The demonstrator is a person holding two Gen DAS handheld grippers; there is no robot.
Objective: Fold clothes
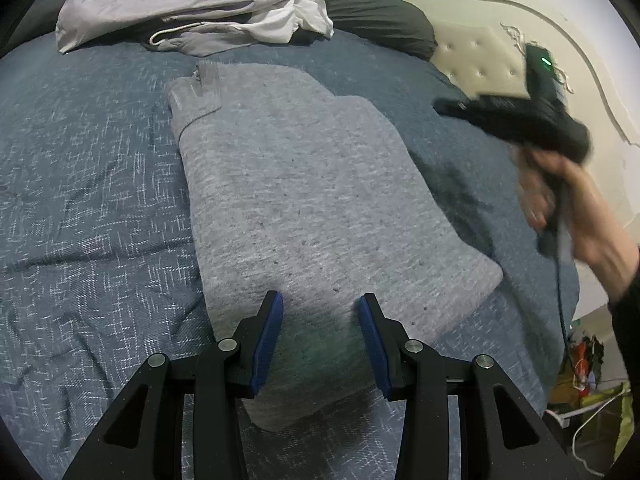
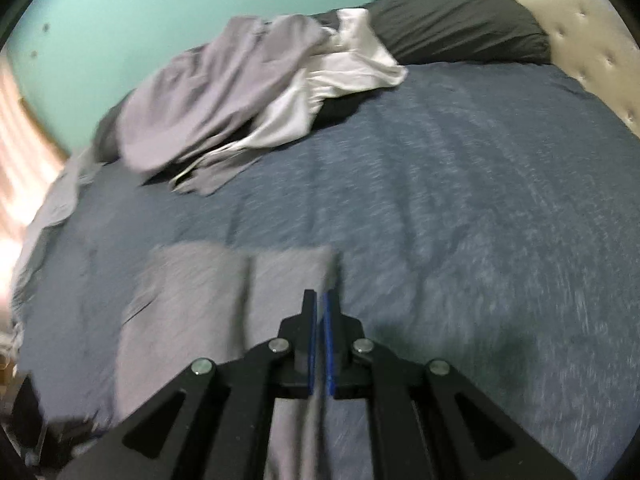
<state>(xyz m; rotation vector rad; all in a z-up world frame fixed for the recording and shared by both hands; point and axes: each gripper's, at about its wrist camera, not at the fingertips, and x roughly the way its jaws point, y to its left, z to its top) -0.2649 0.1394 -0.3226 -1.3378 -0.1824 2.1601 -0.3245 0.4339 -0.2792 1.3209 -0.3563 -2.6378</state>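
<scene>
Here the folded grey garment [image 1: 304,216] lies flat on the blue bedspread [image 1: 88,184], a long narrow strip whose long axis runs straight away from the left claw [image 1: 320,304] toward the pillow end of the bed, where a pile of unfolded clothes [image 1: 192,4] sits against the dark pillow [image 1: 380,12]. The left claw is the nearer one: its blue pads stand well apart, straddling the near short edge of the garment with the cloth between them but not pinched. The right claw [image 2: 320,300] is off the garment's long right-hand edge, raised above the bed in the left view and blurred; its own view shows the pads drawn together with only a thin slit between, and I see no cloth caught in them, though the blur leaves some doubt. The right hand [image 1: 576,200] grips its handle out over the right side of the bed. Judging from this, the next fold would go end to end along that long axis, so the left claw would need to close on the near edge and carry it away toward the far end.
</scene>
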